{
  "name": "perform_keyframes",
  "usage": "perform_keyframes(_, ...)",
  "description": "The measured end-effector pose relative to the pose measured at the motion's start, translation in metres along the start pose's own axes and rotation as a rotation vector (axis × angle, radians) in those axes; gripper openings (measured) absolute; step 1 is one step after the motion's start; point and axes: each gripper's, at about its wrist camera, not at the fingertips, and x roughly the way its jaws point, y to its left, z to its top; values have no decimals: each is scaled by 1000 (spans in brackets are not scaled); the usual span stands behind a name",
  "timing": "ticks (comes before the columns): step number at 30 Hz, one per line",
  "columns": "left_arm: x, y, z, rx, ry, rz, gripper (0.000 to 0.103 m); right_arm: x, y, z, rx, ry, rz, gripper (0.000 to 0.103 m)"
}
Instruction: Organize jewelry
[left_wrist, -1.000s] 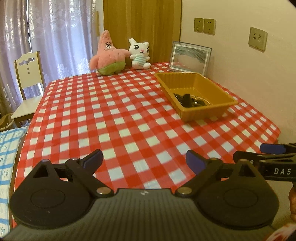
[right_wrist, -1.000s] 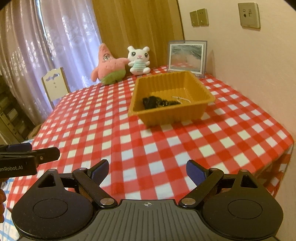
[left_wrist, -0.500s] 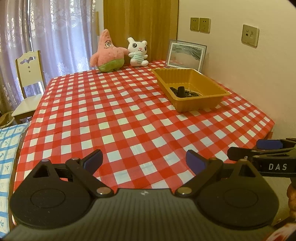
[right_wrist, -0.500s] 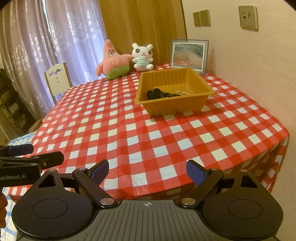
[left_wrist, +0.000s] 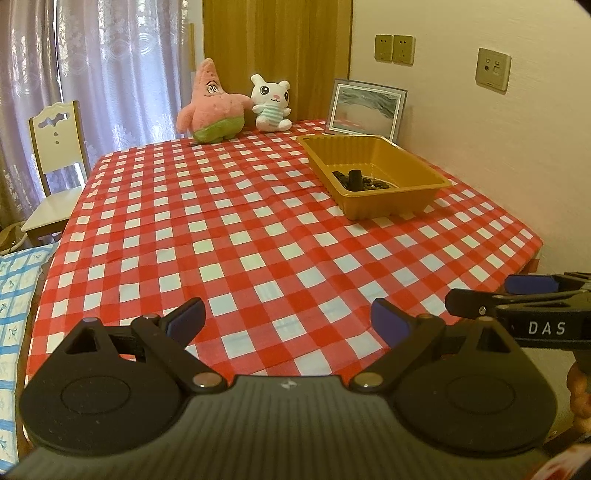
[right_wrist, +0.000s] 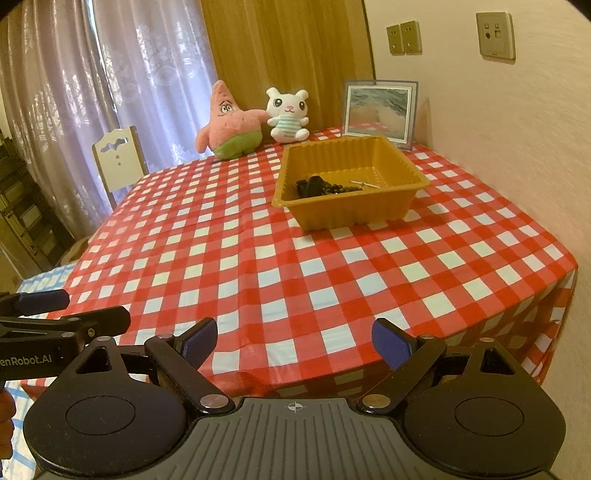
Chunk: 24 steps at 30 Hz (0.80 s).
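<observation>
— Looking along our left gripper (left_wrist: 286, 319), what do we have between the 2 blue-padded fingers (left_wrist: 186, 317)?

— Nothing. We hold them spread wide, with only red-and-white tablecloth (left_wrist: 229, 229) showing in the gap. They touch nothing and hang just off the near edge of the table.

— And our right gripper (right_wrist: 294, 341)?

— Same story: its 2 fingers (right_wrist: 391, 343) stand wide apart and grip nothing, poised over the tablecloth's (right_wrist: 280, 266) near hem. From the left wrist view we also see it side-on at the right border, level with our own fingers; from that angle we cannot tell its opening, but its own camera settles it.

— Where is the jewelry?

— Inside the orange tray (right_wrist: 402, 170), well apart from both tools, toward the wall. We see a dark beaded strand (right_wrist: 334, 187) bunched against the tray's near-left corner, with a black chunky piece (left_wrist: 355, 179) standing among the beads, and 1 thin pale pin or bar (right_wrist: 364, 183) lying just right of the heap on the tray floor.

— Anything else around the tray?

— Behind it a framed picture (right_wrist: 380, 110) leans on the wall. Left of the frame sit 2 plush toys: a white bunny (right_wrist: 288, 116) and a pink starfish (right_wrist: 231, 123), touching each other. Far left of the tray, beyond the table, stands a cream chair (right_wrist: 118, 155) before the curtains.
</observation>
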Motion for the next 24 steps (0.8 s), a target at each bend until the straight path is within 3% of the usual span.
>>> perform_keyframes(24,1,-2,-1,-3,3,-5,96,0,0,0,-1,0,-1,90)
